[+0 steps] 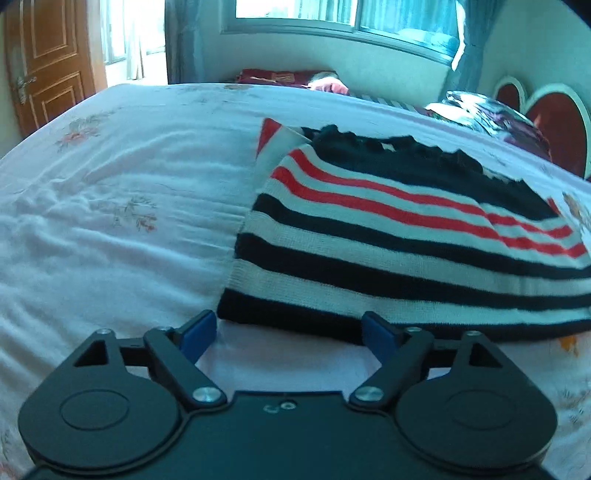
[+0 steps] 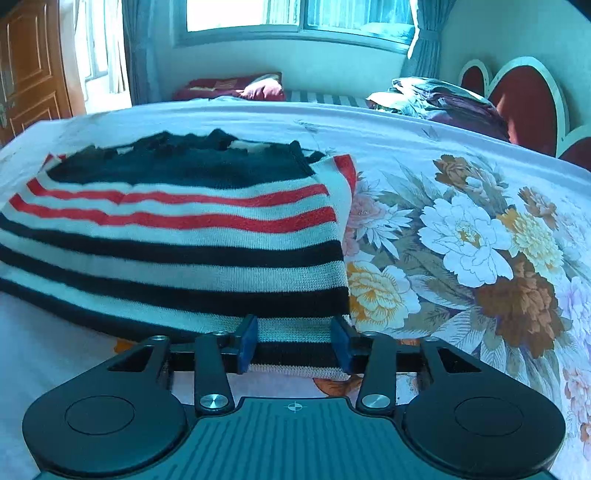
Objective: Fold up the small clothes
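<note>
Right at your lens in the left wrist view, your left tool (image 1: 290,334) sits low over the bed sheet (image 1: 110,221), its blue pads (image 1: 199,334) spread wide with nothing between them. Just ahead of those pads lies the striped sweater (image 1: 406,236), folded flat on the bed, its black hem edge nearly touching the far pad. Black, white and red bands run across it, with a black ruffled edge at the far side. Beyond the bed you have a wooden door (image 1: 44,62) on the left, a window (image 1: 332,18) ahead and a red heart-shaped headboard (image 1: 557,125) on the right.

Switching to the right wrist view: your right tool (image 2: 293,343) has its pads at a narrower gap, and the sweater's (image 2: 177,229) near corner lies between them; whether the pads actually press it, you cannot tell. To the right of the sweater spreads a big floral print (image 2: 461,240) on the sheet, and a heap of clothes (image 2: 436,96) sits near the headboard.
</note>
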Motion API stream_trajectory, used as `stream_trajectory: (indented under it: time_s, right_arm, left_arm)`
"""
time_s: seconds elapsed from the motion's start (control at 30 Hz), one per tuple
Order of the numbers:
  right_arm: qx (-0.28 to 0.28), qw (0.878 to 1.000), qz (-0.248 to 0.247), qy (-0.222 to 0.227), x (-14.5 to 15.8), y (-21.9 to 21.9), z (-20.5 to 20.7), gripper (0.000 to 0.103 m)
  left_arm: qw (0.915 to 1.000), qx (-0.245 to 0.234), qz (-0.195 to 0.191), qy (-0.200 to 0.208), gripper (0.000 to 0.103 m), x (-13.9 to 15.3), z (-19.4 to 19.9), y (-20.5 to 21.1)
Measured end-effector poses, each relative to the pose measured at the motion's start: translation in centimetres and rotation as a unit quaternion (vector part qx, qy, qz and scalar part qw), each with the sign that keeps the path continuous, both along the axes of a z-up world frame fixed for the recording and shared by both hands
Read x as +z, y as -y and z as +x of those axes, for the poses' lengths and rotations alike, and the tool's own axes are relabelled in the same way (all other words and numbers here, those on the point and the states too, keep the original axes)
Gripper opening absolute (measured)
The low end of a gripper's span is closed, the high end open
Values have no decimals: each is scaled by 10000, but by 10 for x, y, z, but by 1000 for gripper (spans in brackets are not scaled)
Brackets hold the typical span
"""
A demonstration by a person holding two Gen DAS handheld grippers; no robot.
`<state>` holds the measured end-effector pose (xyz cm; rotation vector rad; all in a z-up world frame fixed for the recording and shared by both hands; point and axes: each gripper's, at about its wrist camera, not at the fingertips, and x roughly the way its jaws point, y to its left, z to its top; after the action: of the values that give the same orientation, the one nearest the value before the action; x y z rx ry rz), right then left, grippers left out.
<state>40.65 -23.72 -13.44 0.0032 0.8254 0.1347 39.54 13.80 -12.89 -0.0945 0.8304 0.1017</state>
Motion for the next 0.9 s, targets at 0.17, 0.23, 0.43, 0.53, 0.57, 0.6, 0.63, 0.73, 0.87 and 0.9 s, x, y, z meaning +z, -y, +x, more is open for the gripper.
stream_trajectory:
  time_s: [0.17,0.23,0.43,0.53,0.57,0.6,0.63,0.73,0.87,0.9]
  right_arm:
    - [-53,9979,634,157,16,4,0,14]
    - [31,9959,891,175,21,-1,5,14]
    - [316,9925,1176,114,25,-36,32,14]
    - [425,9899,1347,67,23,-53,49,14]
    - [470,9893,1379,59,23,-59,55,14]
    - [522,9887,1403,54,22,-65,61,14]
    - [577,9882,1417,51,22,-71,67,14]
    - [750,9865,1456,4,20,-90,82,14]
    - [980,9874,1239,-92,11,-115,93,14]
    - [990,9893,1066,-139,6,-120,94,14]
  left_arm:
    - [9886,558,-1398,101,50,-3,-17,-16]
    - [9763,886,-1950,315,49,-11,-21,-26]
    - [9362,1389,-3152,696,54,-28,-5,-48]
    - [9224,1533,-3446,837,52,-34,7,-55]
    - [9174,1593,-3534,896,51,-37,9,-55]
    - [9131,1661,-3600,951,49,-39,12,-57]
    - [9092,1721,-3656,1001,48,-41,16,-59]
    - [9077,1811,-3635,1050,35,-46,28,-62]
    - [9012,1822,-3780,1083,23,-52,41,-69]
    - [9024,1785,-3765,1098,21,-52,42,-69]
